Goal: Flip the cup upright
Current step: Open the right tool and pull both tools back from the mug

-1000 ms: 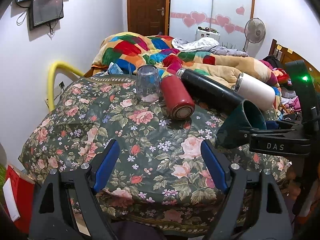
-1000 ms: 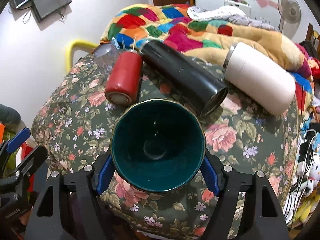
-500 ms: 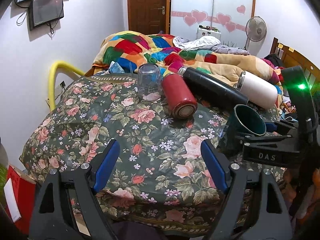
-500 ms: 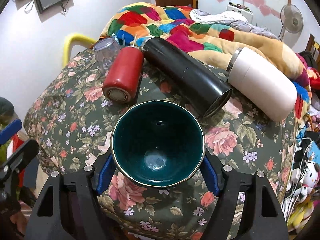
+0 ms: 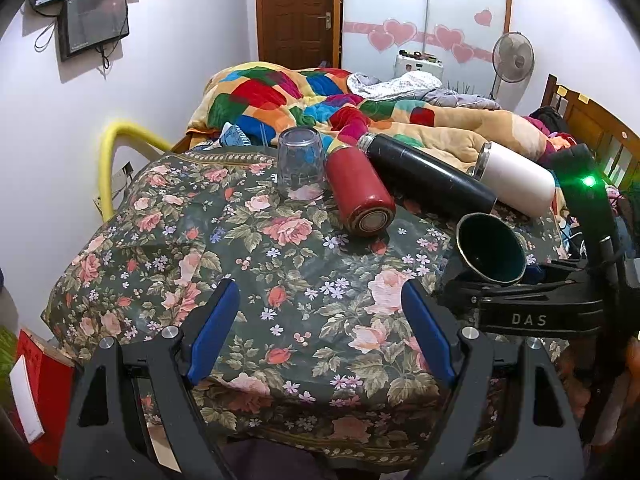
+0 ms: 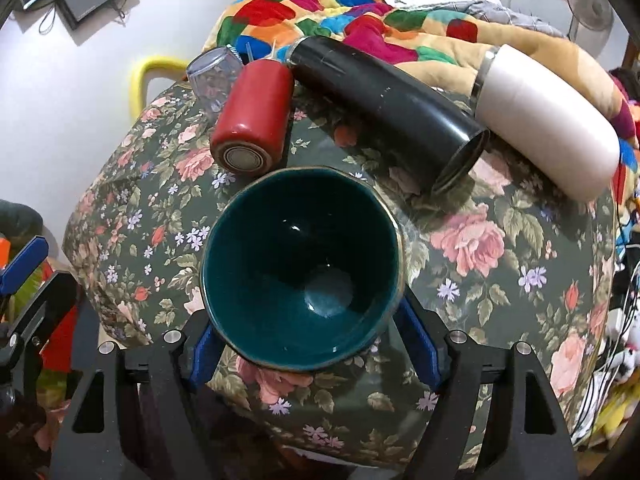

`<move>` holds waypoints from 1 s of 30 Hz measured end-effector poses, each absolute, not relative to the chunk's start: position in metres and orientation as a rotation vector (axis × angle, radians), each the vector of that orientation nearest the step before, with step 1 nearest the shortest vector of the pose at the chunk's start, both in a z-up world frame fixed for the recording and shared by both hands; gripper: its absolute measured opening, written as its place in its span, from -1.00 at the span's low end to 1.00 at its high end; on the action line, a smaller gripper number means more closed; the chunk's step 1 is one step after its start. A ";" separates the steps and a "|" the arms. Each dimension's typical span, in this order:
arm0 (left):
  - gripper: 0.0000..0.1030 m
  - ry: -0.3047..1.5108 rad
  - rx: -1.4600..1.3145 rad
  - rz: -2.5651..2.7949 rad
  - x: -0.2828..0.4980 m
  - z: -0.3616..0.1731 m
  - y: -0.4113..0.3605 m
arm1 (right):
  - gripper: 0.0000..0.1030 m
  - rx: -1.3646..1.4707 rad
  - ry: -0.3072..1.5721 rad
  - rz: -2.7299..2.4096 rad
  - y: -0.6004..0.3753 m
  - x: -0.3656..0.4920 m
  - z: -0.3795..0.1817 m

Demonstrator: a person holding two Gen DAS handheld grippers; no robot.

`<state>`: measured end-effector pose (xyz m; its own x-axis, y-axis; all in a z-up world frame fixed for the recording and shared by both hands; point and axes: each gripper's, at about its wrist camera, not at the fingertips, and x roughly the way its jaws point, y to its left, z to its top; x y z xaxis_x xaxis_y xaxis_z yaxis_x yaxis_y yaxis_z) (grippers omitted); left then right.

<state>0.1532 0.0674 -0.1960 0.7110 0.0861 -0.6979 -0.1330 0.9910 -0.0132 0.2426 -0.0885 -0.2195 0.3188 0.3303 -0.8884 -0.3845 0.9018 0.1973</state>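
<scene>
Right wrist cam: right gripper [image 6: 308, 344] clamping teal cup [image 6: 304, 276] btwn pads, mouth tilting up-fwd, nearly upright; left gripper [image 5: 320, 328] gaping wide, holding nothing, well apart.

Both tools share one build. The left gripper [image 5: 320, 320] has black plastic arms with triangular cut-outs, silver screw heads and blue pads [image 5: 212, 322]. The right gripper [image 6: 312, 340] looks alike; seen from the left wrist, its side reads "DAS" in white and a green light glows.
</scene>
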 end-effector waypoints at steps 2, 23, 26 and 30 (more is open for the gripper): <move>0.60 0.764 -0.068 0.125 0.151 -0.193 0.067 | 0.45 -0.061 1.145 0.470 -0.091 0.238 -0.215; 0.61 0.382 -0.081 -0.014 0.062 -0.046 0.025 | 0.45 -0.065 0.432 0.348 -0.161 0.086 -0.009; 0.66 0.308 -0.082 -0.034 0.042 -0.025 0.020 | 0.45 -0.040 0.344 0.353 -0.167 0.061 0.010; 0.79 0.204 -0.086 -0.058 0.008 -0.001 0.012 | 0.46 -0.016 0.265 0.351 -0.173 0.035 0.022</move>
<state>0.0081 0.0121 -0.0014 0.9776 -0.0664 -0.1996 0.0489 0.9946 -0.0916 0.0351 -0.1729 0.0223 0.9049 0.3375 -0.2592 -0.3417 0.9393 0.0299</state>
